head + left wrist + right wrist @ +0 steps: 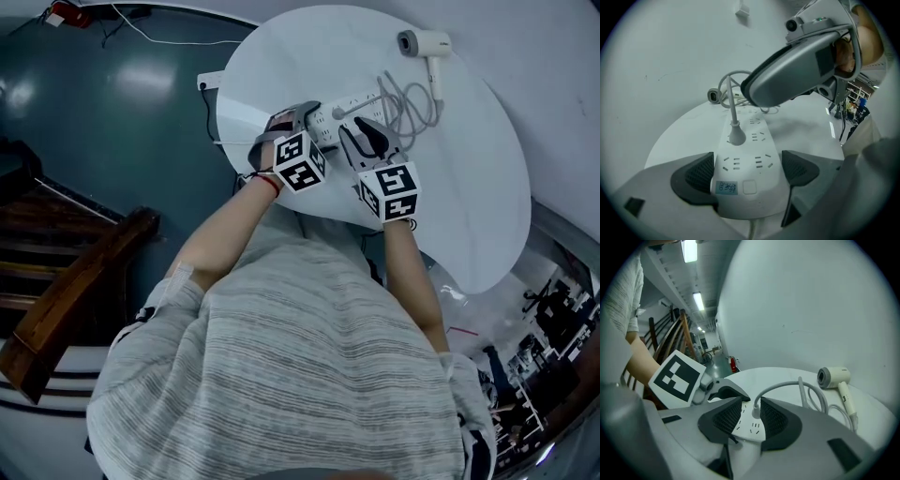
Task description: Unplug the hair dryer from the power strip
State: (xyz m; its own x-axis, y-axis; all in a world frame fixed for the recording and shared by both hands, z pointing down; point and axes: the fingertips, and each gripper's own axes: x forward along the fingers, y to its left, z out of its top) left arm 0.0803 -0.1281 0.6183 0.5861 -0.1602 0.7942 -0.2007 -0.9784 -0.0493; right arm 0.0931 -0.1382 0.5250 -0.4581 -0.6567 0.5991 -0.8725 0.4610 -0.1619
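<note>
A white power strip lies on the round white table. My left gripper is shut on the strip's near end, one pad against each long side. The hair dryer's grey plug stands in a socket further along. My right gripper hovers just above it, open only narrowly and holding nothing. In the right gripper view the plug shows through the gap between the pads. The cable loops back to the white hair dryer, which lies at the far side.
A small white box sits at the table's left edge. A white wall rises right behind the table. Dark green floor and a wooden stair rail lie to the left.
</note>
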